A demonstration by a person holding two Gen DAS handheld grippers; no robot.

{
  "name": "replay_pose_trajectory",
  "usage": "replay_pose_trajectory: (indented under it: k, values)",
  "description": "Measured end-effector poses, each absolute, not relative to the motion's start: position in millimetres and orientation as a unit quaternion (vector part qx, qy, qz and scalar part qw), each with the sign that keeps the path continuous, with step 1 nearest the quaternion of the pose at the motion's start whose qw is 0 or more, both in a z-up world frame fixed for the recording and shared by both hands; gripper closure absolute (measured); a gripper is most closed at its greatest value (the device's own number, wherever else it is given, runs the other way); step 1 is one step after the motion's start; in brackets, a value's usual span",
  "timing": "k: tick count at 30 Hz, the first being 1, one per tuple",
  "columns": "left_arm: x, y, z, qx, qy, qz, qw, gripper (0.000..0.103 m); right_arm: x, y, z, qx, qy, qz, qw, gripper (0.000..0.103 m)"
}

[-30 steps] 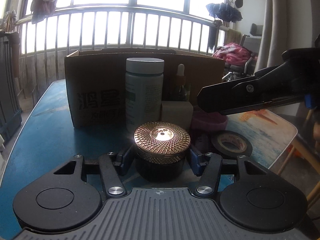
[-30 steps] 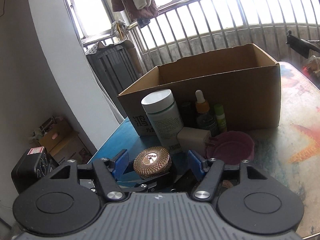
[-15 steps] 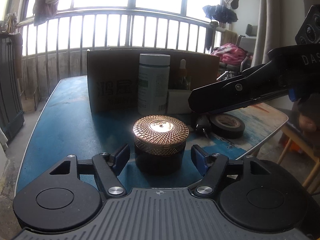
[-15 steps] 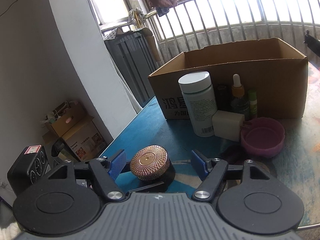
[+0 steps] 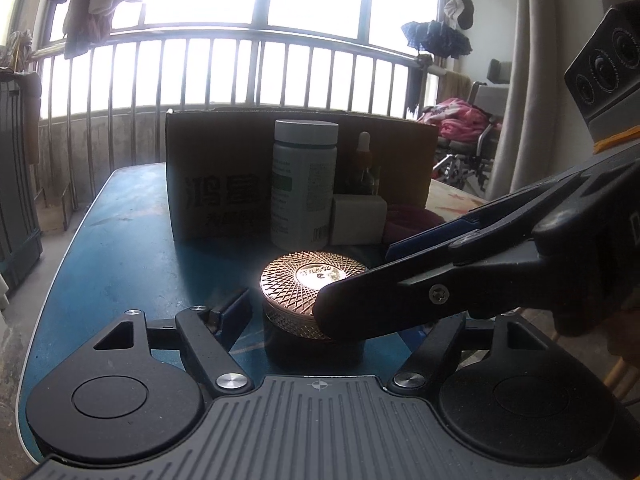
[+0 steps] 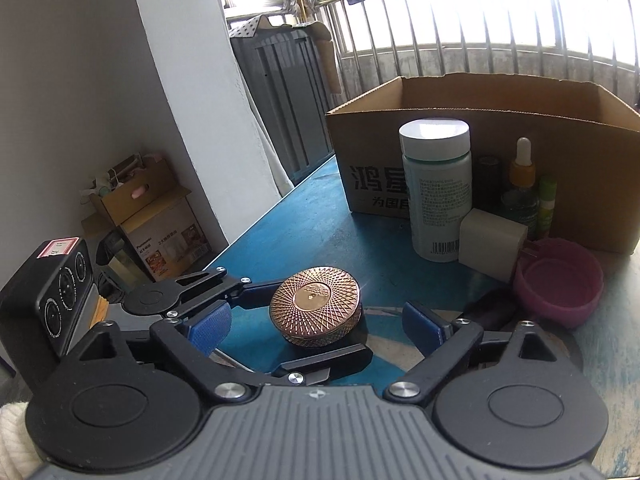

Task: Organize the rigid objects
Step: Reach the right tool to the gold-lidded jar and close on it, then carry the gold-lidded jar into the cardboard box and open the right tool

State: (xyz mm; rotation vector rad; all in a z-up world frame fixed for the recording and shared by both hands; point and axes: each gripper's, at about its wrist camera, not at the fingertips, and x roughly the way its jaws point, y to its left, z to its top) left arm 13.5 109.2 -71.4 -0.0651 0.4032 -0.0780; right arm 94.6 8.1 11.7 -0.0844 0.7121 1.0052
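Note:
A dark jar with a copper patterned lid (image 5: 304, 280) (image 6: 316, 306) stands on the blue table (image 5: 120, 248). My left gripper (image 5: 324, 316) straddles it with its jaws opening. Its blue pads (image 5: 236, 308) stand clear of the jar's sides. My right gripper (image 6: 318, 328) comes in across it from the right, and its jaws are opening wide too. The jar sits between its blue pads (image 6: 210, 330) with a gap on each side. In the left wrist view the right gripper's near finger (image 5: 380, 304) hides the lid's right edge.
An open cardboard box (image 6: 560, 132) stands behind a white bottle (image 6: 436, 192), a dropper bottle (image 6: 522, 184), a green tube (image 6: 547, 204), a white cube (image 6: 490, 248) and a pink cap (image 6: 558, 280). The table edge runs along the left, with boxes on the floor beyond it.
The jar now sits farther from the bottle and box. My left jaws have widened off it. The right gripper has swung in over the jar and spread its jaws.

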Motion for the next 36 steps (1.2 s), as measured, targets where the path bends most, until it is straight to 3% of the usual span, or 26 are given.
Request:
replay_pose_trajectory:
  k: [2,4,5,6,28,36]
  values:
    - [16.3,110.1,-71.8,-0.03,0.205,-0.037,0.978,0.033,97.9,13.0,6.6,-0.05,0.342,0.478,0.808,0.009]
    - [20.2,109.3,-74.0,-0.024,0.22,-0.038,0.974,0.046,102.6,16.4,1.6,-0.049,0.359,0.483,0.797,0.021]
    - [20.0,108.9,-74.8,-0.021,0.221,-0.037,0.974,0.046,106.3,17.2,-1.0,-0.043,0.372,0.482,0.792,0.032]
    - [19.8,108.1,-74.7,-0.016,0.221,-0.037,0.975,0.046,108.8,17.7,-3.3,-0.041,0.38,0.478,0.791,0.036]
    - [10.5,94.2,-57.2,0.005,0.232,-0.044,0.972,0.047,87.2,7.4,14.5,-0.043,0.36,0.467,0.807,0.045]
    - [10.4,87.8,-7.6,0.026,0.21,-0.052,0.976,0.047,75.0,-1.1,53.9,-0.033,0.325,0.464,0.823,0.045]
